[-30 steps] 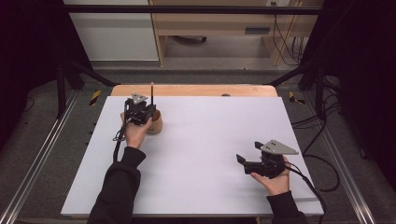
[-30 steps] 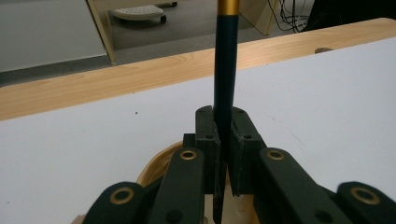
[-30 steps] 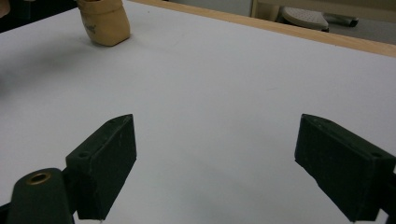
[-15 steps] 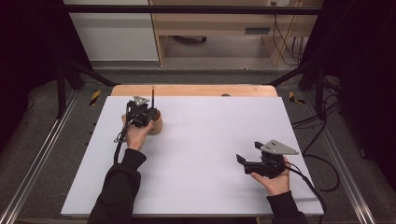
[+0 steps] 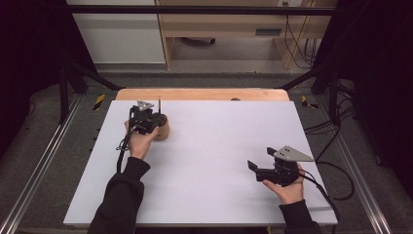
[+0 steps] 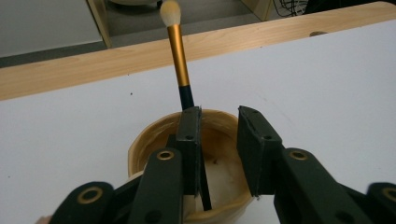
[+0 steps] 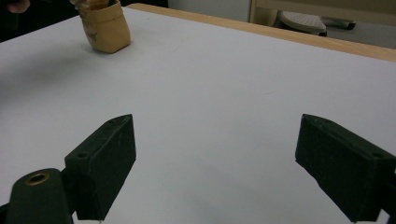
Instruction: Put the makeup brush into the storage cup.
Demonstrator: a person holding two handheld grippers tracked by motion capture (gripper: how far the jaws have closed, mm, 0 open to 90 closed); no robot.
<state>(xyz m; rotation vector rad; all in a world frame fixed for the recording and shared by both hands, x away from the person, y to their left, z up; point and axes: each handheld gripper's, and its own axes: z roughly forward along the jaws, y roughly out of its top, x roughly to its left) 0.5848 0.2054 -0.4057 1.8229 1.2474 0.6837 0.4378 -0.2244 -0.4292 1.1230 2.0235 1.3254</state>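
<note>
Left tool [image 6: 218, 116] hovers over the tan pouch [image 6: 149, 140] at the table's [image 5: 214, 146] far left, its jaws just having parted and now slightly apart, gripping nothing. A gold-handled brush [image 6: 179, 56] stands in the pouch, leaning beside one jaw. Right tool [image 7: 215, 163], near right, rests wide open and empty above the bare table.

The left gripper [image 5: 149, 118], held by the left hand [image 5: 140, 141] at the far left of the table, has its jaws just opening to a narrow gap, while the right gripper [image 5: 254, 168] rests low with jaws wide apart.
</note>
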